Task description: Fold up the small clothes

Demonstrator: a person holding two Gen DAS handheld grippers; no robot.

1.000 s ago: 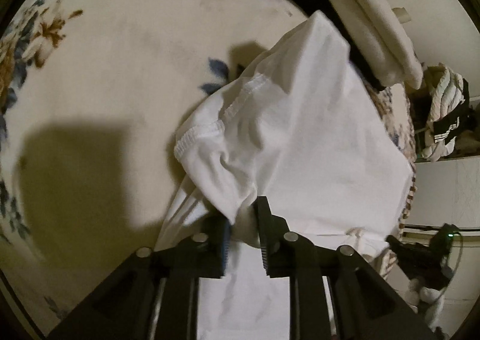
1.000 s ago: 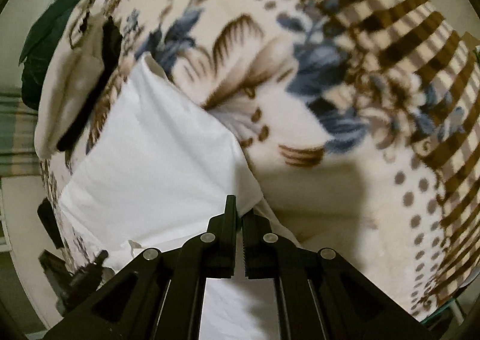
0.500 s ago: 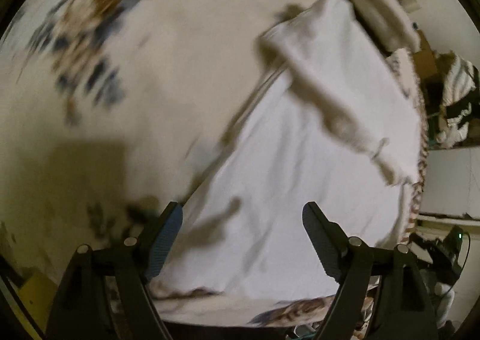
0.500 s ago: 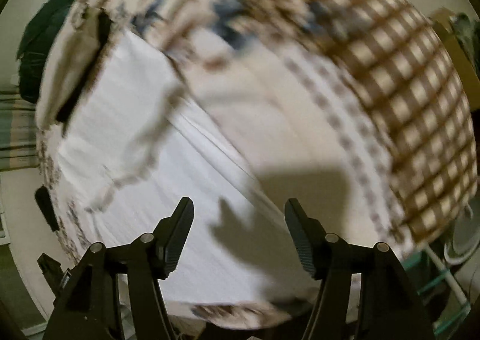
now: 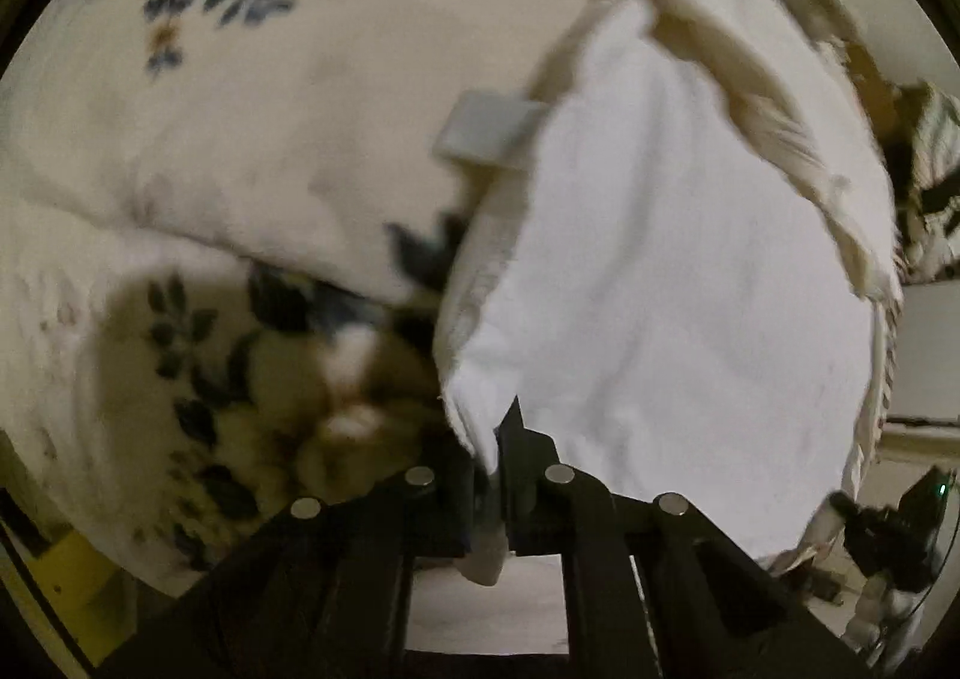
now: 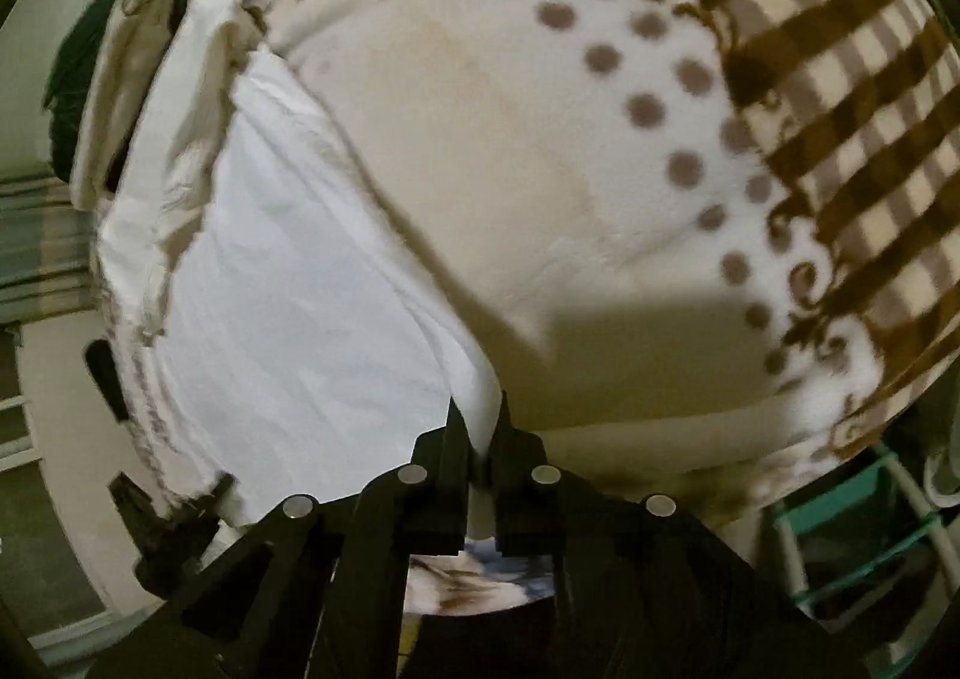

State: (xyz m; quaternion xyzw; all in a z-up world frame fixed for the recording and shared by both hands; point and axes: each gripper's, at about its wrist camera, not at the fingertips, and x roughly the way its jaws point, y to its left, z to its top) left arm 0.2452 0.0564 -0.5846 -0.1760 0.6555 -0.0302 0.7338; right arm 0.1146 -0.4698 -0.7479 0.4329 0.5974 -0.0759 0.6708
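A white garment (image 5: 660,259) lies spread on a floral blanket (image 5: 240,139). My left gripper (image 5: 495,439) is shut on the garment's near left corner, where a ribbed hem (image 5: 480,271) runs away from it. In the right wrist view the same white garment (image 6: 288,307) stretches to the left, and my right gripper (image 6: 477,421) is shut on its near right corner. A folded strip of the garment (image 5: 750,79) lies across its far end. The view is blurred by motion.
The blanket has brown checks and dots (image 6: 810,109) on the right side. Folded pale cloth (image 6: 108,97) and a dark green item (image 6: 66,55) lie beyond the garment. A teal rack (image 6: 870,529) stands low right. Striped clothes (image 5: 930,187) lie far right.
Both grippers let go of the garment and opened half a second ago. Now both have closed on its near corners, lower down at the edge nearest me.
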